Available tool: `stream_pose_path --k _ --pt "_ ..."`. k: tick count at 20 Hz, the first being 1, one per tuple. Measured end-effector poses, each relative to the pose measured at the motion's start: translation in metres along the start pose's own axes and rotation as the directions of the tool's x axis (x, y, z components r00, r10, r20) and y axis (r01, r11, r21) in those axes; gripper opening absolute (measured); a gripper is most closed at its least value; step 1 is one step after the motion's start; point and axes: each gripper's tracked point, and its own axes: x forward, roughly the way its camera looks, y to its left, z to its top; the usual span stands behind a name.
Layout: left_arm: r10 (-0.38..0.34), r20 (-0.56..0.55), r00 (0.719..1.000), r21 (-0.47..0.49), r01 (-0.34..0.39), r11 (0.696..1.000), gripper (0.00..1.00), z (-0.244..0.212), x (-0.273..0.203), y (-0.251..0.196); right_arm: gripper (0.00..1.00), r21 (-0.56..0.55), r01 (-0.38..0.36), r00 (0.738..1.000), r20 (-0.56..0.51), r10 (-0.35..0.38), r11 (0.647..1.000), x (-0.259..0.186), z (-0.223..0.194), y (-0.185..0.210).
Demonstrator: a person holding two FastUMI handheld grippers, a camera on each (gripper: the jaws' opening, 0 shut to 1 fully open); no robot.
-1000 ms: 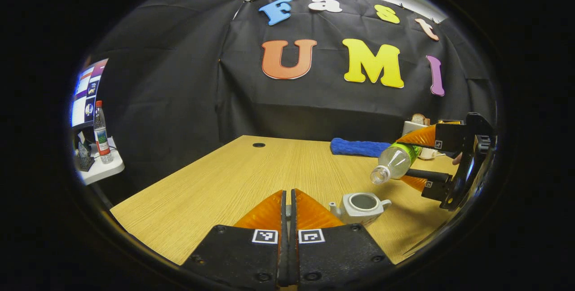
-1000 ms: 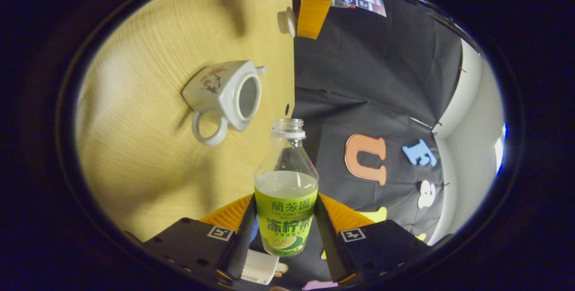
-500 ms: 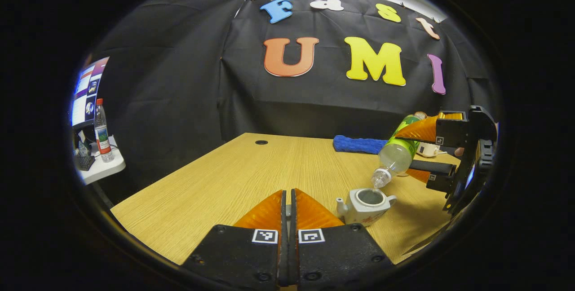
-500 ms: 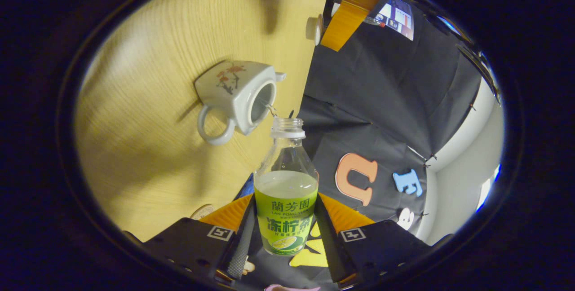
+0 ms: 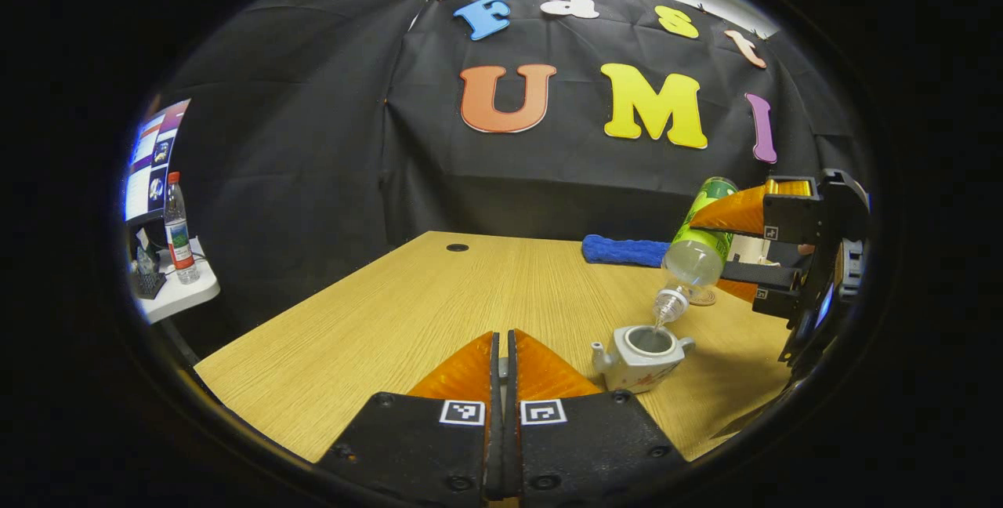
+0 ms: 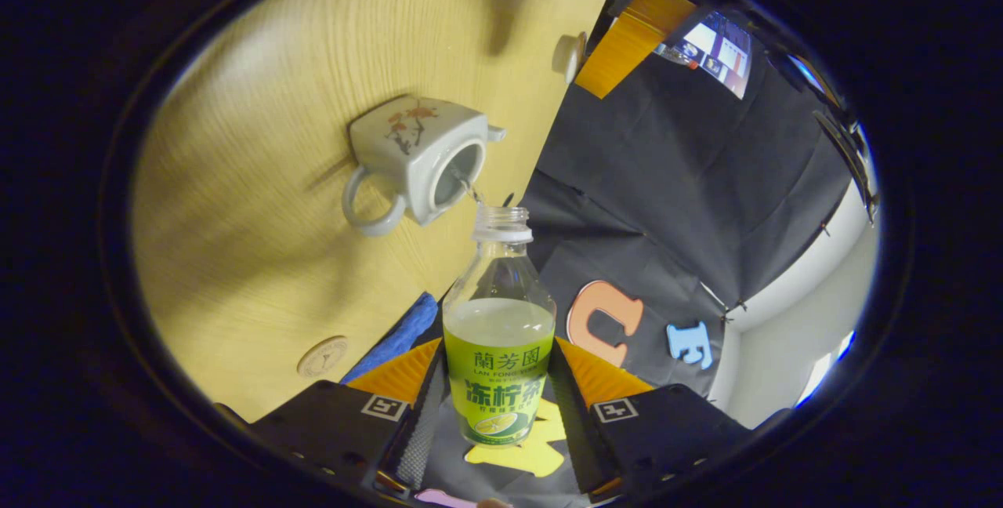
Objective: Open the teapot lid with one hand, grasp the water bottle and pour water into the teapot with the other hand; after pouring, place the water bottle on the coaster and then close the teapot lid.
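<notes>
Centrally, wooden table bearing white teapot, lid off. Above it, tilted water bottle, squeezed between right gripper fingers, trickling water into teapot opening. Lower down, left gripper clenched around teapot lid. Beside blue cloth, round coaster.

Black hand-held gripper bodies, square coded markers, round screws

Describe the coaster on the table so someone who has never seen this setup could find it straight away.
Start at the wooden table, then find the blue cloth lying near its far edge. The coaster lies flat on the wood beside that cloth, apart from the white teapot. It is the only small, flat, pale round disc there, close to the tabletop in colour.
</notes>
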Motion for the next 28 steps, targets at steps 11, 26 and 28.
stream_pose_path --k 11,26,28 --pt "0.006 -0.014 1.0 0.002 -0.006 1.0 0.03 -0.005 -0.001 0.005 0.72 -0.052 -0.017 1.0 -0.008 0.017 0.998 -0.004 0.0 -0.002" --pt "0.014 -0.023 1.0 -0.004 -0.014 1.0 0.02 -0.01 0.001 0.006 0.72 0.139 -0.057 0.998 0.019 0.055 0.989 -0.015 0.005 0.01" --pt "0.008 -0.02 1.0 -0.003 -0.008 1.0 0.03 -0.008 0.001 0.006 0.71 0.2 -0.079 0.997 0.027 0.075 0.977 -0.015 0.007 0.016"
